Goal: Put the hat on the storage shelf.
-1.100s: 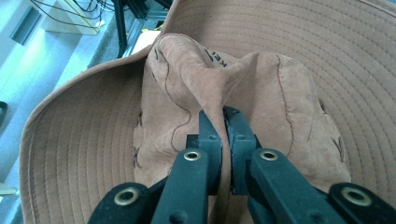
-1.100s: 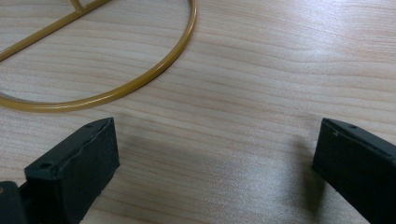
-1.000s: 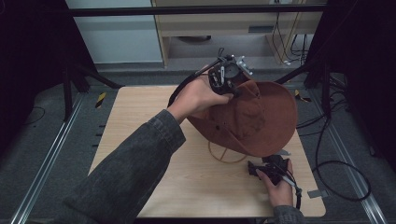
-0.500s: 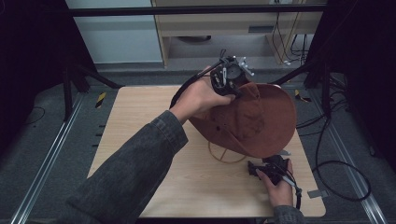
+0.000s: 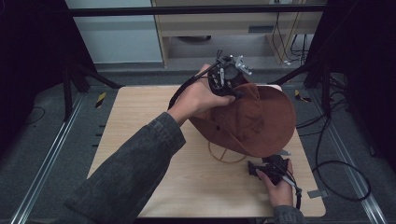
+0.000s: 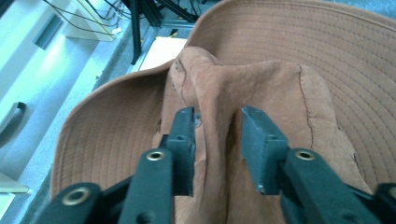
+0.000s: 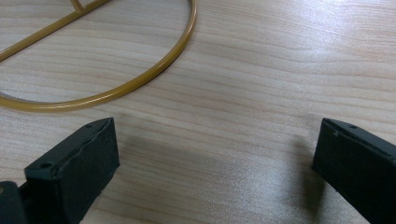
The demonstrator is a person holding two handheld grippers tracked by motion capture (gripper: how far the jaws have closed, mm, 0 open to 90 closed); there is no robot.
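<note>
A brown wide-brimmed hat (image 5: 261, 121) is held tilted over the right half of the wooden table (image 5: 135, 121). My left gripper (image 5: 237, 91) is at the hat's upper left, and in the left gripper view it (image 6: 217, 122) is shut on a fold of the hat's crown (image 6: 219, 93), with the stitched brim (image 6: 299, 42) behind. A gold wire ring (image 5: 227, 157) lies on the table under the hat's near edge. My right gripper (image 5: 252, 169) rests low by the table's front right, open, with bare wood between its jaws (image 7: 219, 140) and the gold wire ring (image 7: 140, 81) just ahead.
Black frame posts and cables stand right of the table (image 5: 327, 154). A cabinet and shelf sit beyond the far edge (image 5: 187, 42). A metal rail runs along the floor on the left (image 5: 46, 158). The person's sleeve (image 5: 135, 172) crosses the table's left middle.
</note>
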